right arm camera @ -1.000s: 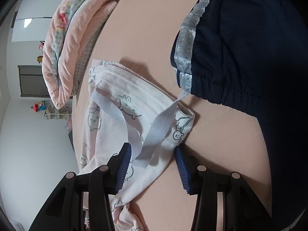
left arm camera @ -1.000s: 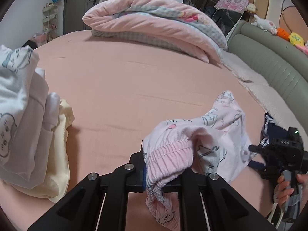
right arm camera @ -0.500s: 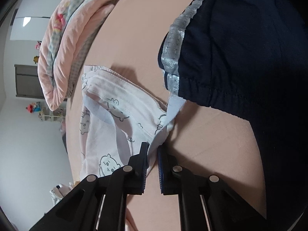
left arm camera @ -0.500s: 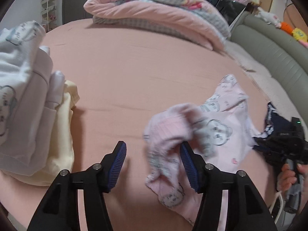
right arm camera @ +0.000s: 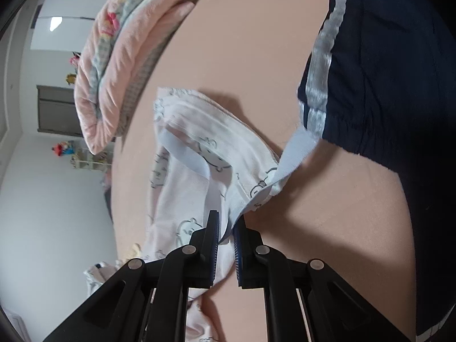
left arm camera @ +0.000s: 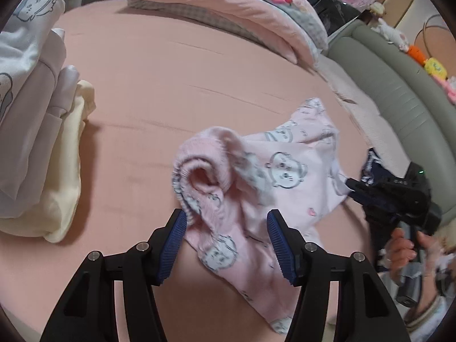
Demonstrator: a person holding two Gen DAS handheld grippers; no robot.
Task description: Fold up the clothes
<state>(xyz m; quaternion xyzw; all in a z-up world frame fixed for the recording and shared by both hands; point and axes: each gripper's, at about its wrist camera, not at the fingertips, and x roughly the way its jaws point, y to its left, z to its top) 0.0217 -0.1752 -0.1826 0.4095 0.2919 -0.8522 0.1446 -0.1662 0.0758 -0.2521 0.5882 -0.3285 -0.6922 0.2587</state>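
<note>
While right claw pinches soft pink printed garment, left claw gapes, ribbed cuff loose between.

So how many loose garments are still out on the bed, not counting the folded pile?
2. The pink printed garment lies crumpled mid-bed; the navy garment lies beside it toward the sofa. The folded pile may hide others.

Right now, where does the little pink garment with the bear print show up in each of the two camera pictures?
Left wrist view: the pink bear-print garment lies crumpled at centre, between the open left gripper.
Right wrist view: it sits lower centre, an edge pinched in the right gripper.
Shared landmark: the folded pink quilt, top centre in the left view, upper left in the right.
</note>
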